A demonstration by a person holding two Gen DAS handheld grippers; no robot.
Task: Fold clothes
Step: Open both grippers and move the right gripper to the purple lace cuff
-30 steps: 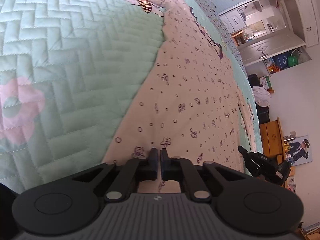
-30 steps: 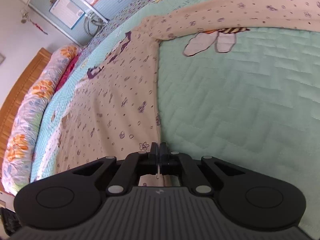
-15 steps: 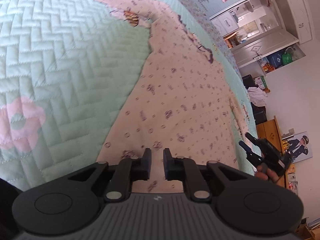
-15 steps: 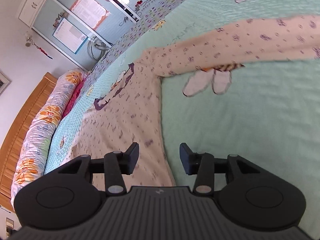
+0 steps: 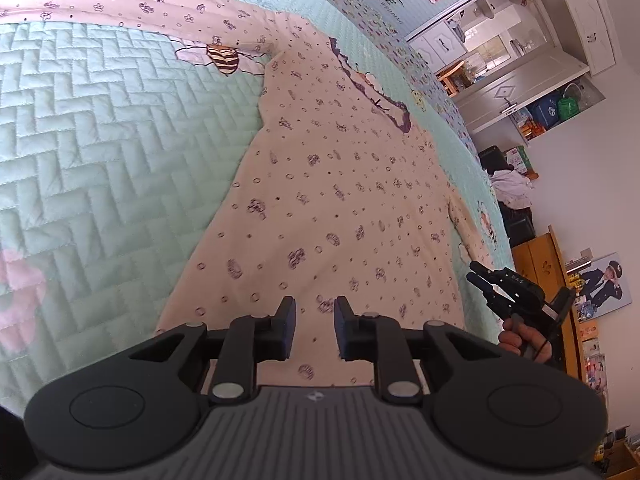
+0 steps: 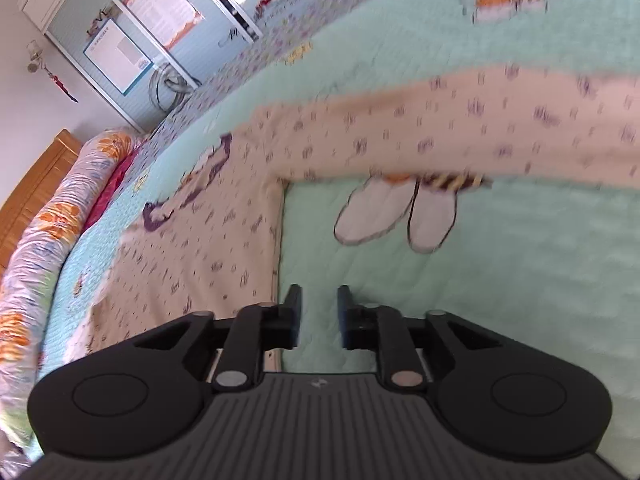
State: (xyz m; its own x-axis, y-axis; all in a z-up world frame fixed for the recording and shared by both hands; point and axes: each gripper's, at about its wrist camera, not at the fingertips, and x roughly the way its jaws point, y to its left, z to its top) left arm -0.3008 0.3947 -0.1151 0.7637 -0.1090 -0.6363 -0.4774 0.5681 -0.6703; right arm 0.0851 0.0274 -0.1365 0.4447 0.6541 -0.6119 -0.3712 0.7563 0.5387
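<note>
- My left gripper point(image 5: 314, 316) and right gripper point(image 6: 319, 312): both spread, pinching nothing.
- Patterned top point(image 5: 332, 200): lies flat on the green quilt point(image 5: 120, 140), one sleeve point(image 6: 500, 132) stretched sideways.
- Progress: no fold visible; folding remains.

Cream nightshirt point(image 5: 344, 200) with purple print lies flat on the quilt; 1 sleeve point(image 6: 500, 128) stretched sideways.

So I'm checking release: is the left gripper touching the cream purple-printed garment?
Apart. In the left wrist view the left gripper has open jaws with nothing pinched; the cream purple-printed garment lies flat beyond.
</note>
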